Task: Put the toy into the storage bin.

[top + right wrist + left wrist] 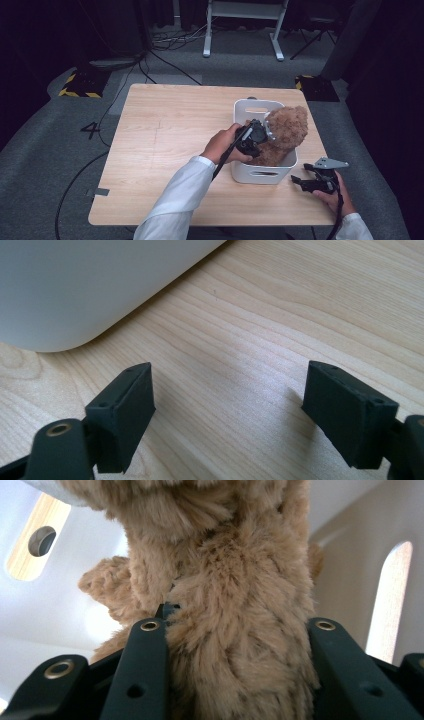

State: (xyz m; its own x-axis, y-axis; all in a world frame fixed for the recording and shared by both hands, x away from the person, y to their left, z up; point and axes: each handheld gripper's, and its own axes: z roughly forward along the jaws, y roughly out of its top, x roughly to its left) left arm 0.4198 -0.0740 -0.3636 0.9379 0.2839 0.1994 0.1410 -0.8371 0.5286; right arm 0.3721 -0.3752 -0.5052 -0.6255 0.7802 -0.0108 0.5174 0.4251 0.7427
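Observation:
A brown plush teddy bear lies in a white plastic basket at the right side of the wooden table. My left gripper reaches into the basket from the left and is shut on the bear. In the left gripper view both black jaws press into the bear's fur on either side, with the basket's inner wall behind it. My right gripper rests low on the table just right of the basket's near corner, open, with bare wood between its jaws.
The basket's rounded outer corner sits close ahead of the right gripper. The table's left half is bare wood. Cables, a white stand and yellow-black floor plates lie beyond the table's far edge.

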